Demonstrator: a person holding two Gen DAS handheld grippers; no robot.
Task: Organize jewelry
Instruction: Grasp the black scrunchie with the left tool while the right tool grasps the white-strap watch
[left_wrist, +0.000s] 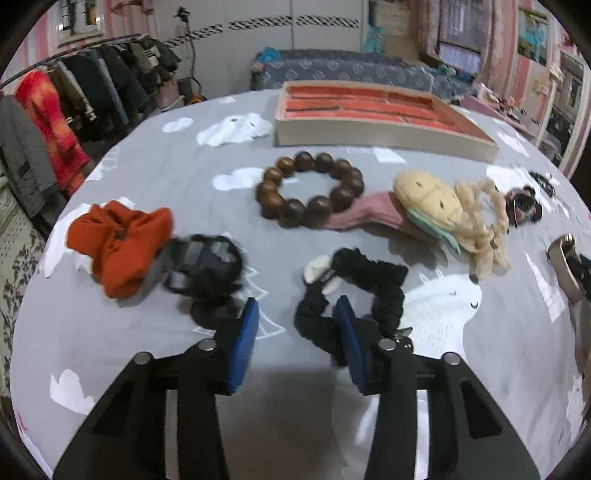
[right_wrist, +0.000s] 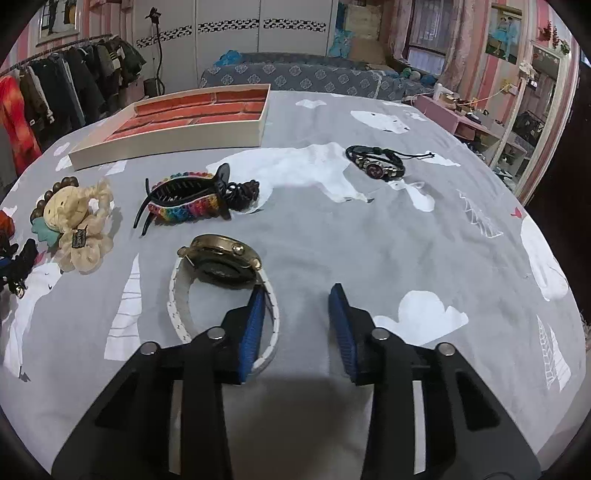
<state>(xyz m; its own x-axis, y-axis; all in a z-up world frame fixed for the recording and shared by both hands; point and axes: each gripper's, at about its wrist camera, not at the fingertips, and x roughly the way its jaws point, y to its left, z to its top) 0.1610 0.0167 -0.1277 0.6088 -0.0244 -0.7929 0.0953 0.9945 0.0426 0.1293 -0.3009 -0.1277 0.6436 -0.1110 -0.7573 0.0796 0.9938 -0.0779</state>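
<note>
In the left wrist view my left gripper hovers low over a black scrunchie with a white plush charm. Its right finger sits inside the loop, the band's left side lies between the jaws, and the pads stand apart from it. In the right wrist view my right gripper is over a gold-cased watch with a white strap. The left finger is inside the strap loop and one side of the strap lies loose between the open jaws. A cream tray lined in red stands at the back.
On the grey printed bedcover lie a brown wooden bead bracelet, an orange scrunchie, a dark scrunchie, a cream plush hair tie, a rainbow-trimmed claw clip and a black cord bracelet. A clothes rack stands left.
</note>
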